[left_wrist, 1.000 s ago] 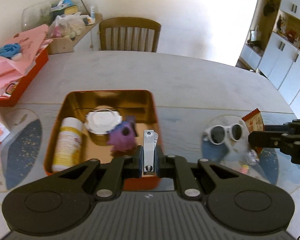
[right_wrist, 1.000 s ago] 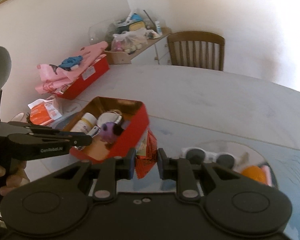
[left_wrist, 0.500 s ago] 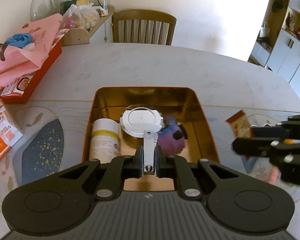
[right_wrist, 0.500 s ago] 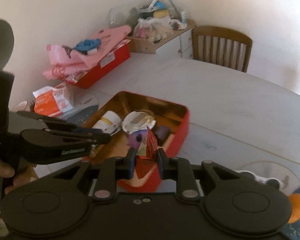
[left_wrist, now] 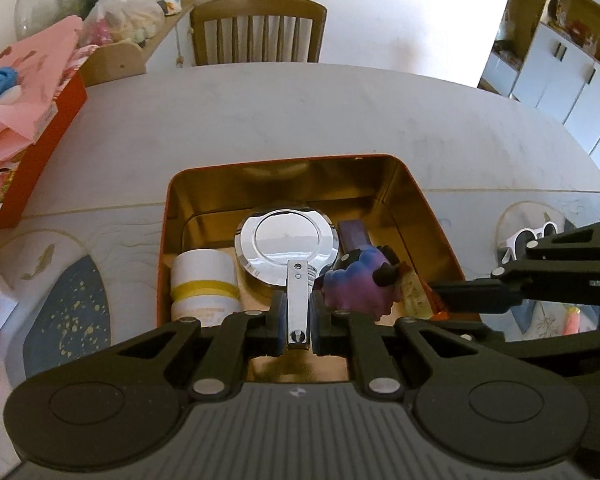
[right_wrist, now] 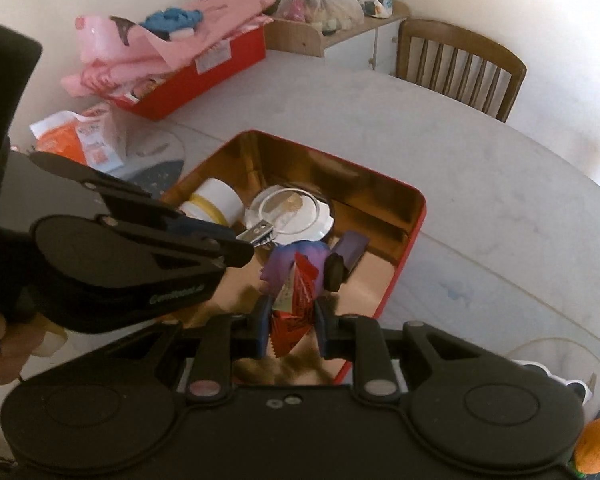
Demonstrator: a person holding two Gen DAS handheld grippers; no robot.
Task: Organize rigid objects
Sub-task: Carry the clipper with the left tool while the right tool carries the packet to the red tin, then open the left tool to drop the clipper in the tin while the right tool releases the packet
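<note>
**Both grippers loaded above the red tin**

The left gripper (left_wrist: pixel 298 322) is clamped tight on a metal nail clipper (left_wrist: pixel 298 300), which stands up between its pads. The right gripper (right_wrist: pixel 291 326) is closed narrowly on a red snack packet (right_wrist: pixel 294 300); the print on the packet is too small to read. White lettering runs along the side of the left gripper in the right wrist view, too blurred to make out. A hand (right_wrist: pixel 0 344) grips its handle at the left edge.

Both grippers hang over the near part of a red tin (left_wrist: pixel 416 200) with a shiny gold inside. In the tin lie a white bottle with a yellow band (left_wrist: pixel 204 280) on the left, a round mirror-like lid (left_wrist: pixel 286 240) in the middle, and a purple toy (left_wrist: pixel 360 284) to the right of it, with a dark purple block (left_wrist: pixel 352 232) just behind the toy.

The tin sits on a pale marbled table (left_wrist: pixel 300 112) with a patterned mat under glass. White sunglasses (left_wrist: pixel 536 234) lie to the right of the tin, partly hidden by the right gripper. An orange and white packet (right_wrist: pixel 80 138) lies to the left; its writing is unreadable.

Farther back, a red box heaped with pink cloth (right_wrist: pixel 172 56) stands at the table's left edge. Beyond the table are a wooden chair (left_wrist: pixel 258 32), a low shelf with plastic bags (left_wrist: pixel 132 12), white walls, and white cupboards (left_wrist: pixel 560 72) on the right.
</note>
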